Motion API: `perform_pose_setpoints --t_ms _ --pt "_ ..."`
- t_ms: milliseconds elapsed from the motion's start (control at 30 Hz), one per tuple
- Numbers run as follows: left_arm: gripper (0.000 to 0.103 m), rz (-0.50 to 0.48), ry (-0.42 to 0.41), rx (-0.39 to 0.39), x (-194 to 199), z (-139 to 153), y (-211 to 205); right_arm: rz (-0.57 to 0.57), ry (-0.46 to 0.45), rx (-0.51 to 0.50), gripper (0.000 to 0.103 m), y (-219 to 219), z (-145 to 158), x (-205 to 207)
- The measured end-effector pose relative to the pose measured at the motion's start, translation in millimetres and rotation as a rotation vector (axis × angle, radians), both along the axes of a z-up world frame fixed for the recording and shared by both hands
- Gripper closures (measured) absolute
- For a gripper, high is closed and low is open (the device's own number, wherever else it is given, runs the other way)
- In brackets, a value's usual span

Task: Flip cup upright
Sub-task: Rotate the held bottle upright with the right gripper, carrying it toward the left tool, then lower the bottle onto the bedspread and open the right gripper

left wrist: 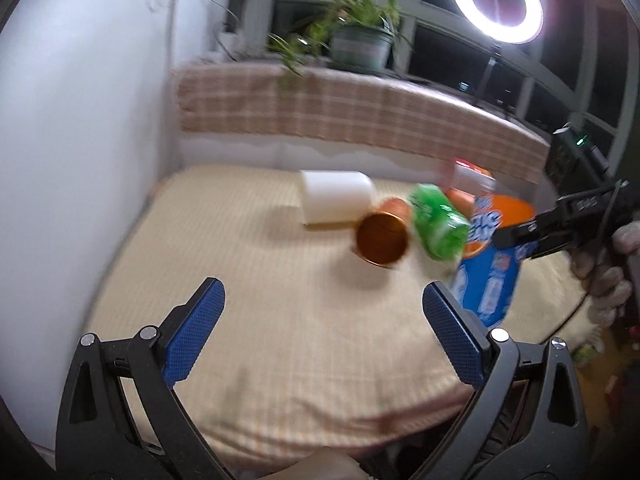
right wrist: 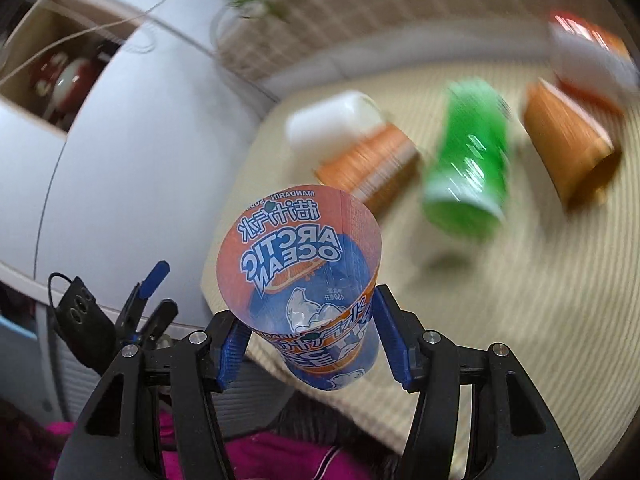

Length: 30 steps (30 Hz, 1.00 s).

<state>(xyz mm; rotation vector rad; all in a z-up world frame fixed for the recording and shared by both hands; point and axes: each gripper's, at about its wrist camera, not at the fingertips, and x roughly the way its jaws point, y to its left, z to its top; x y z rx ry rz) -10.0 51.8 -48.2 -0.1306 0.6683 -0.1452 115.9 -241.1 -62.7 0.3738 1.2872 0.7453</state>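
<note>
Above mat [right wrist: 500, 320], R gripper [right wrist: 312, 344] clamps cup [right wrist: 304, 264].

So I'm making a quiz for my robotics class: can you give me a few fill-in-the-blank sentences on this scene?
1. The right tongs are shut on the ____ cup.
2. The left tongs are ____ and hold nothing.
3. The can lying on the table is ____ in colour.
4. The lamp by the window has the shape of a ____.

Missing words: Arctic Ocean; open; green; ring
</note>
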Motion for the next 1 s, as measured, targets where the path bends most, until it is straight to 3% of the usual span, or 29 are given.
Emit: perform_pose_setpoints --t_ms 233,600,700,833,1000 --pt "0.002 -0.088 0.067 -0.071 8 -3 -23 -0.029 0.124 -0.004 0.044 -16 -32 1" --pt "0.002 -0.102 0.138 -0.123 23 -11 -24 -0.046 0.186 0.002 0.039 19 -58 38" --pt "0.002 -0.112 0.166 -0.146 29 -14 -24 -0.035 0.149 -0.042 0.039 30 -55 42" --pt "0.002 -0.128 0.184 -0.17 36 -16 -28 -0.021 0.079 -0.082 0.031 41 -48 46" --pt "0.002 -0.161 0.248 -0.265 54 -22 -34 -0.025 -0.03 -0.108 0.031 41 -26 36"
